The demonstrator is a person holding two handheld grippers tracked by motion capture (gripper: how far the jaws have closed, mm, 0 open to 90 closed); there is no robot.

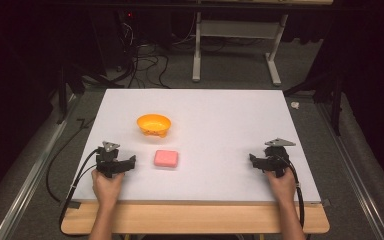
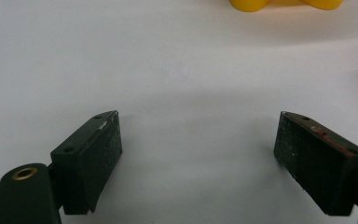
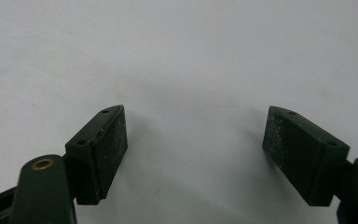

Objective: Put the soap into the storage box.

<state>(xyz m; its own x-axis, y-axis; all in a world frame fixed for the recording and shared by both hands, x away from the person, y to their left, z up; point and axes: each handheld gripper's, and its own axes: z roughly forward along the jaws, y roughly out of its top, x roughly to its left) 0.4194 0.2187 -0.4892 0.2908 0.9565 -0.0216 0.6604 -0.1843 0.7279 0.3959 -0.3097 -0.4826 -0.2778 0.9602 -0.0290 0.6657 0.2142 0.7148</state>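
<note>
Left gripper is gaping wide and empty, just beside the pink block; right gripper is idling equally wide, empty, well apart. Likely a pick: straddling the block squarely should be paying off, with the orange bowl waiting near behind.

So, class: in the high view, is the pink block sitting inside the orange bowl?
No, the pink block lies on the table, apart from the orange bowl.

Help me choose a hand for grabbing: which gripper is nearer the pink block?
Left. The left gripper sits just beside the pink block; the right gripper is far across.
</note>
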